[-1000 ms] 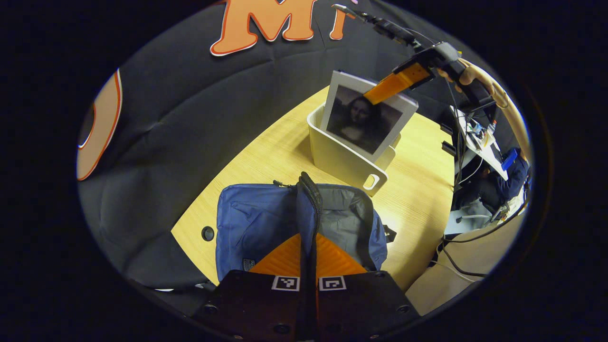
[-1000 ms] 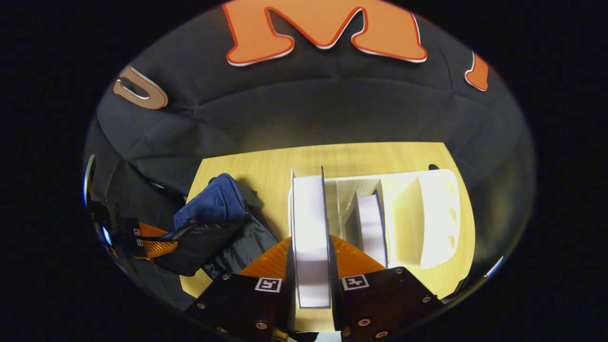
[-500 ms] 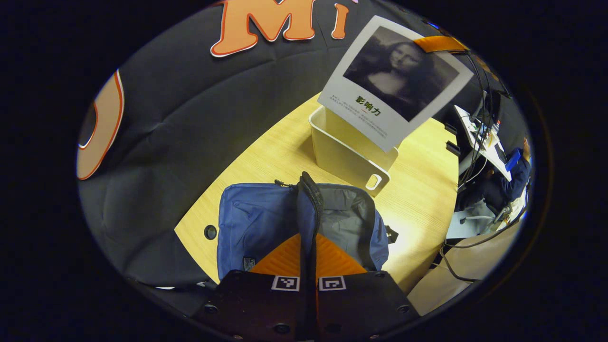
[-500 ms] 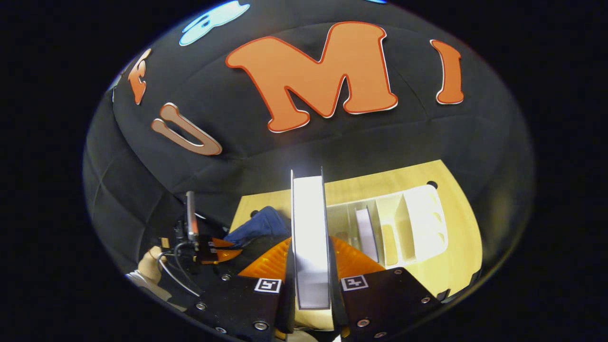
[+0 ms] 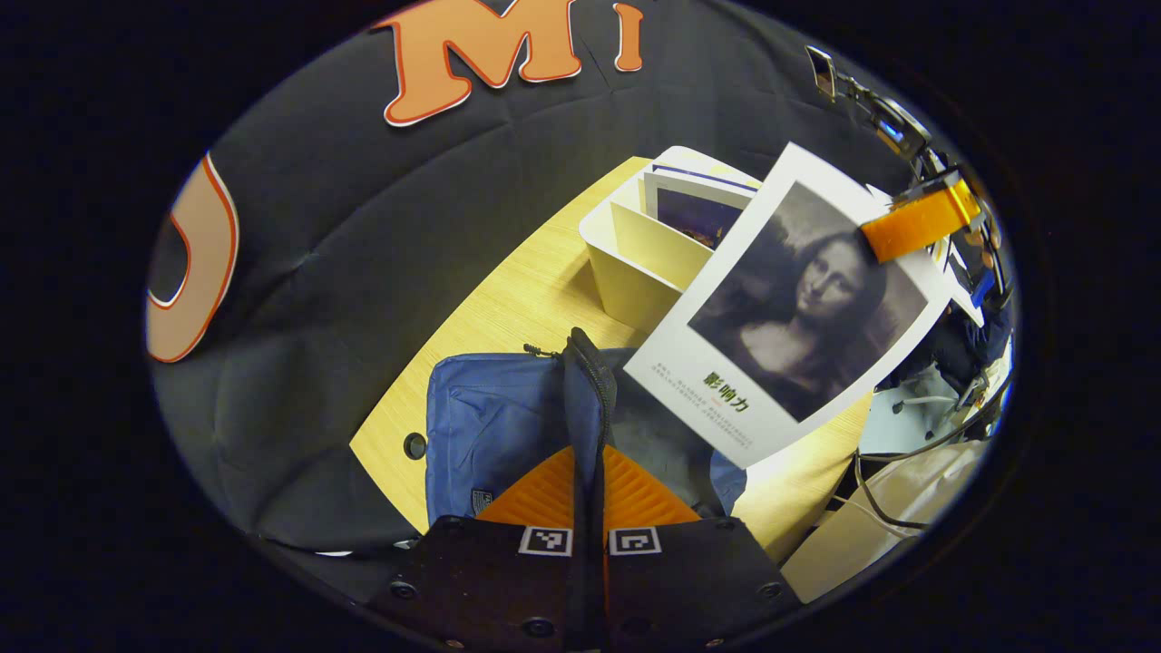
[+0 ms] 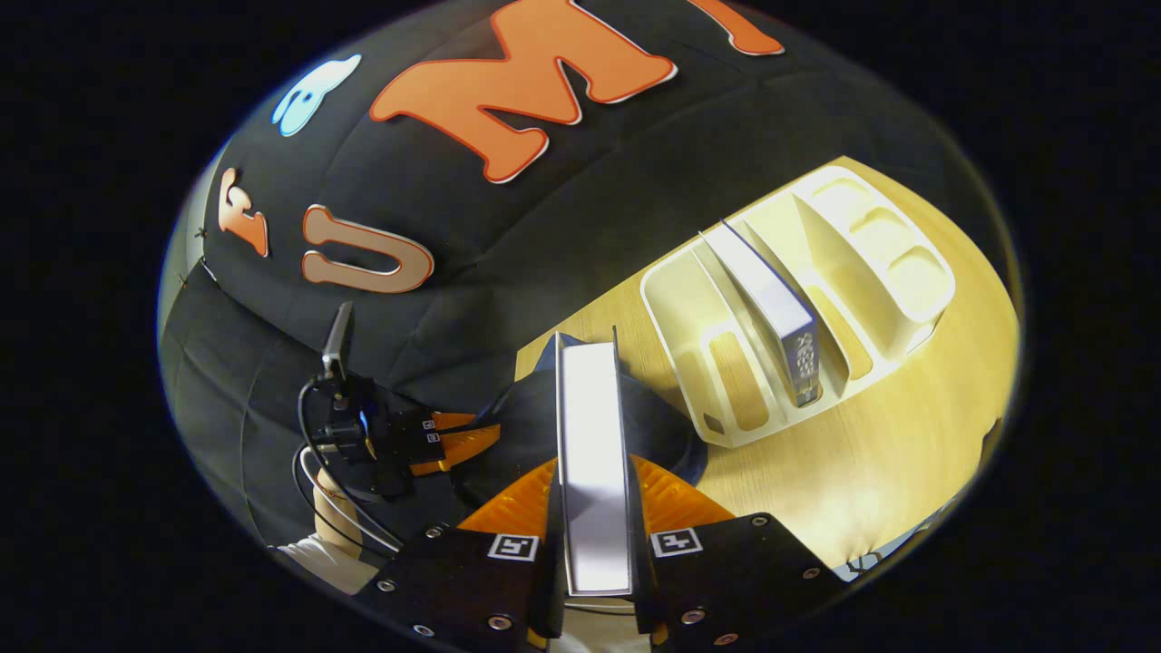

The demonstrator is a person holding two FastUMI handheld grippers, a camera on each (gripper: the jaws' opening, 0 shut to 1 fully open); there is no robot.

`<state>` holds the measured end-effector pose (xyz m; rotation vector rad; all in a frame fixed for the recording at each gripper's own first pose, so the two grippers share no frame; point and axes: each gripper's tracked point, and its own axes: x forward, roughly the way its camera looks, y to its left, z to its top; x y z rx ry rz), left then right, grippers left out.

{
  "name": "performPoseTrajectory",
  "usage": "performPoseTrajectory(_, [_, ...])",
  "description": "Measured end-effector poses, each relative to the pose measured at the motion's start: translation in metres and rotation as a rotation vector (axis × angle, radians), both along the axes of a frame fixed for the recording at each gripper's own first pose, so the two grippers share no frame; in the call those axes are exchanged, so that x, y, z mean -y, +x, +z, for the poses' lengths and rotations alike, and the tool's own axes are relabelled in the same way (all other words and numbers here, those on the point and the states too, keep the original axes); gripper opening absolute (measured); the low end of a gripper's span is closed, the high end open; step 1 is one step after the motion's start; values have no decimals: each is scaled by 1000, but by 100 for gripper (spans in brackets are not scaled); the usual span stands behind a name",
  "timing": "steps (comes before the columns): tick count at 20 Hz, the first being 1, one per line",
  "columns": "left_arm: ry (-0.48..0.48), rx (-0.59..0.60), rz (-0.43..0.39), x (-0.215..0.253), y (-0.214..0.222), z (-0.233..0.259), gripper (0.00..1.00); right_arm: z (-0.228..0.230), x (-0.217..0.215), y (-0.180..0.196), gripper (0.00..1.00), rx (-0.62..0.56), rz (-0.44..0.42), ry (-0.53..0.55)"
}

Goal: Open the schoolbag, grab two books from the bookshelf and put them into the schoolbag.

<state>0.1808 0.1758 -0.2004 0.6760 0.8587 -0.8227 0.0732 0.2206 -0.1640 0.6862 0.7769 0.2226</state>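
The blue schoolbag lies on the wooden table. My left gripper is shut on the bag's raised zipper edge, holding the mouth apart. My right gripper is shut on a white book, seen edge-on. From the left gripper view that book shows a portrait cover and hangs tilted over the bag's mouth, with the right gripper on its upper corner. A second book stands in the white bookshelf. The left gripper holds the dark bag below.
The bookshelf stands just behind the bag, with the second book in it. A cable hole sits in the table left of the bag. Cables and a seated person are beyond the table's right edge.
The right gripper lifted the portrait book out of the bookshelf, swung it up, then brought it down tilted over the bag's mouth. The left gripper kept its hold on the zipper edge.
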Motion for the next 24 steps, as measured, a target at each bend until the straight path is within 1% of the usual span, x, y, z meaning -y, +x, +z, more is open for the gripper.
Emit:
performPoseTrajectory(4, [48,17,-32,2,-6,7,1,-51,-24,12,30,16,-63,167])
performPoseTrajectory(6, [64,17,-38,10,-6,6,1,-90,-35,18,30,-8,-91,203])
performPoseTrajectory(7, [64,13,-41,11,-5,7,1,-100,-38,23,30,-13,-107,218])
performPoseTrajectory(8, [64,6,-48,13,-9,6,1,-113,-47,36,30,-21,-137,254])
performPoseTrajectory(9, [61,6,-50,16,-9,6,1,-116,-55,44,30,-10,-141,262])
performPoseTrajectory(11, [47,34,-46,22,-4,10,1,-122,-76,66,30,30,-154,262])
performPoseTrajectory(14, [42,40,-56,27,-9,13,1,-139,-94,84,30,36,-195,251])
performPoseTrajectory(16, [27,39,-45,31,-6,19,1,-148,-120,93,30,52,-226,242])
performPoseTrajectory(18, [39,59,-45,32,0,23,1,-151,-141,94,30,38,-197,217])
performPoseTrajectory(20, [43,57,-44,29,2,22,1,-151,-142,95,30,35,-173,176])
performPoseTrajectory(21, [42,55,-37,28,5,20,1,-152,-142,93,30,15,-170,176])
performPoseTrajectory(22, [46,51,-25,24,8,19,1,-155,-141,91,32,-23,-166,182])
performPoseTrajectory(24, [48,36,-17,22,9,15,1,-157,-138,86,35,-60,-150,177])
